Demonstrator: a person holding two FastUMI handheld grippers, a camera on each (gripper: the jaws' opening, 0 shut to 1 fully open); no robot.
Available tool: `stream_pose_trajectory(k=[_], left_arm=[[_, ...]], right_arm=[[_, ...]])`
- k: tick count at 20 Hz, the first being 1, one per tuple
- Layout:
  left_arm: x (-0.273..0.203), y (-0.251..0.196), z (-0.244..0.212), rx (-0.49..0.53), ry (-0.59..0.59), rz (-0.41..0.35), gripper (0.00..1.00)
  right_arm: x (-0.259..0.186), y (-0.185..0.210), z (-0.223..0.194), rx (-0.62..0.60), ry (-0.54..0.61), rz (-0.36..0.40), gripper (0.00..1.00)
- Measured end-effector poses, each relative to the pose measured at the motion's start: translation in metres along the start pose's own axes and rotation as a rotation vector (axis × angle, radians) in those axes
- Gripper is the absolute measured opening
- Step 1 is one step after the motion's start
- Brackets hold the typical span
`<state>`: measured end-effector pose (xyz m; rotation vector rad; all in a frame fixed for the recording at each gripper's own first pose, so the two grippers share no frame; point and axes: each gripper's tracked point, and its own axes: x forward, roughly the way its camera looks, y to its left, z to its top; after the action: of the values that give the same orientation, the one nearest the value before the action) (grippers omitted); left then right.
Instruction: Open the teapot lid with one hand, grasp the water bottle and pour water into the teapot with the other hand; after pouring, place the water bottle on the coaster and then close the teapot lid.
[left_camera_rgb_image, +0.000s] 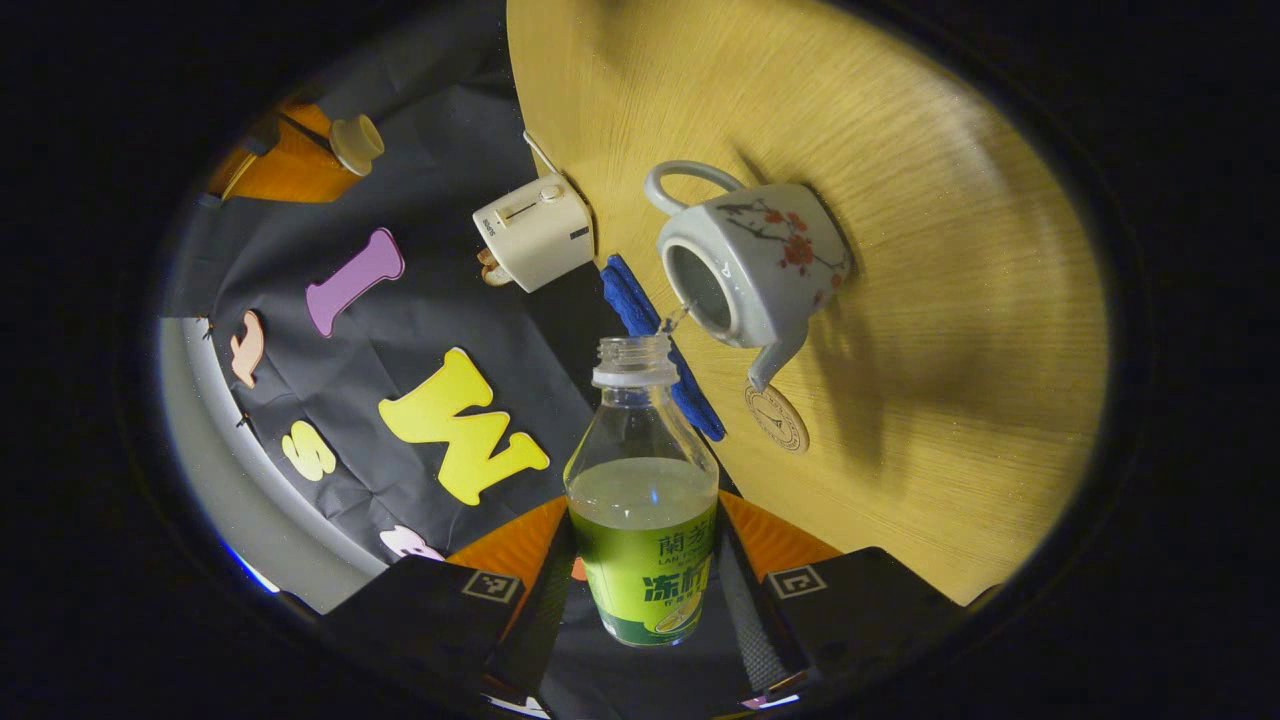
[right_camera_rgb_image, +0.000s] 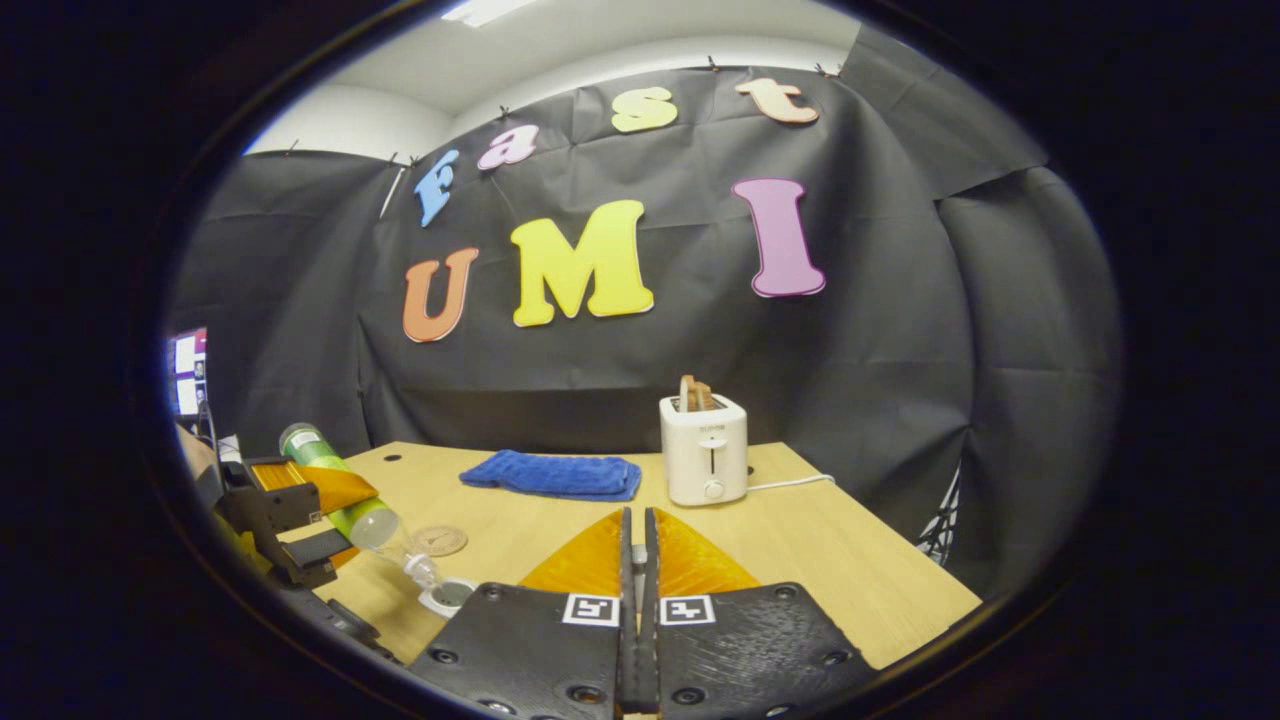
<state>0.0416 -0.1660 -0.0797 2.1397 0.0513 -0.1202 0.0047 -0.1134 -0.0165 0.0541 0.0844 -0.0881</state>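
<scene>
White toaster (right_camera_rgb_image: 704, 449), blue cloth (right_camera_rgb_image: 553, 474)

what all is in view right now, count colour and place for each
clear plastic water bottle: one, green label and greenish liquid, tilted in the left tool, mouth at the teapot's opening
grey ceramic teapot: one, red blossom print, lid off, on the table
round wooden coaster: one, tan, by the teapot's spout
folded blue cloth: one, at the table's back edge
white toaster: one, toast in its slots, right of the cloth
light wooden table: one
left tool: shut on the bottle
right tool: fingers together, raised above the table
</scene>
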Motion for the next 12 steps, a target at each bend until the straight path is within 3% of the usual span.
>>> stream_pose_trajectory(k=[12], left_arm=[[-0.008,0.017,0.000,0.116,0.017,0.031,0.72]], right_arm=[[-0.003,0.000,0.005,-0.014,-0.012,-0.003,0.00]])
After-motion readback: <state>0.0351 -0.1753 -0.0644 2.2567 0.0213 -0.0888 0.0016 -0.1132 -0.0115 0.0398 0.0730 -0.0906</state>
